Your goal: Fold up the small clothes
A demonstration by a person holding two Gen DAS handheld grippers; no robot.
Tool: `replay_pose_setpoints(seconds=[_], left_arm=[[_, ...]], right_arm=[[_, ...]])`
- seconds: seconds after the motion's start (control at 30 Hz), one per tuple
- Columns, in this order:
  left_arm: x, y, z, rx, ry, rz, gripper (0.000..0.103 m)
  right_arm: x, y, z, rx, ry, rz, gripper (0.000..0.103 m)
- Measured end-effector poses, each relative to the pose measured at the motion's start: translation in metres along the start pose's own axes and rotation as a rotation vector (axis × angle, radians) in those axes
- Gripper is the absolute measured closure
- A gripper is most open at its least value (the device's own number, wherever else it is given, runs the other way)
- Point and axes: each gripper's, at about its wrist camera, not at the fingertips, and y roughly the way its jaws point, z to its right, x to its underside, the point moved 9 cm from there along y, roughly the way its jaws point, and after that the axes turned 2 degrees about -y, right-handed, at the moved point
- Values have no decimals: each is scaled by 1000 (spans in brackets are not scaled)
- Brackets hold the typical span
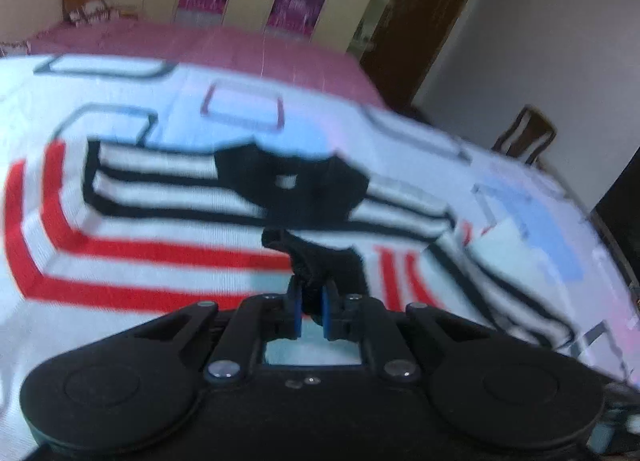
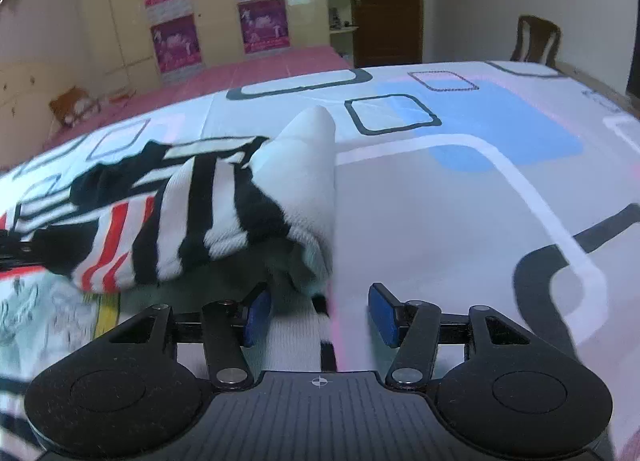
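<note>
Left claw [image 1: 310,311] nipped narrow on a black edge of the striped garment [image 1: 224,217]; right claw [image 2: 320,315] spread wide, holding nothing, white fabric lying between its pads. Garment lies on the patterned sheet [image 2: 460,189] covering the surface, partly folded, a white end [image 2: 308,149] poking up and away. Long axis looks roughly left-right in the right view, though bunching and left-view blur make it uncertain. Risk: one-sided pull drags the pile skew, or the thin pinch slips. Pink bed [image 1: 168,37] behind.
</note>
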Motion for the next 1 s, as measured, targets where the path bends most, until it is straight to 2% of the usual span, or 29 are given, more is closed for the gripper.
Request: replay_pose_setpoints(seconds=[0.03, 0.07, 0.1, 0.2, 0.33, 0.5, 0.53, 0.6, 0.7, 0.77, 0.83, 0.87, 1.0], left_arm=[[-7, -9, -1, 3, -5, 26, 94], [-13, -18, -5, -1, -10, 51, 94], [-18, -26, -10, -12, -14, 74, 94], [-24, -42, -35, -72, -17, 102, 94], [-3, -35, -61, -146, 0, 42, 94], [23, -17, -67, -197, 24, -32, 94], [23, -18, -68, -201, 28, -30, 93], [19, -26, -66, -229, 45, -15, 83], [8, -47, -63, -240, 59, 53, 79], [1, -54, -56, -223, 76, 83, 79], [-3, -48, -44, -188, 103, 82, 79], [-3, -43, -37, -177, 114, 77, 79], [-1, -13, -19, -156, 158, 52, 79]], right_arm=[[-2, 2, -1, -6, 0, 2, 52], [-4, 6, -5, -12, -10, 1, 61], [-4, 11, -7, -15, -18, -14, 83], [-5, 14, -6, -15, -3, -18, 83], [-8, 5, -8, -37, -13, 6, 85], [4, 11, -3, -24, -35, -42, 85], [3, 9, -3, -33, -46, -53, 85], [1, 0, 0, -52, -40, -49, 85], [-4, -19, 6, -68, -33, -23, 84], [-12, -27, 7, -76, -32, 6, 80], [-23, -23, 6, -91, -17, 23, 60], [-29, -19, 6, -92, -11, 26, 56], [-52, 13, 0, -107, 9, 24, 55]])
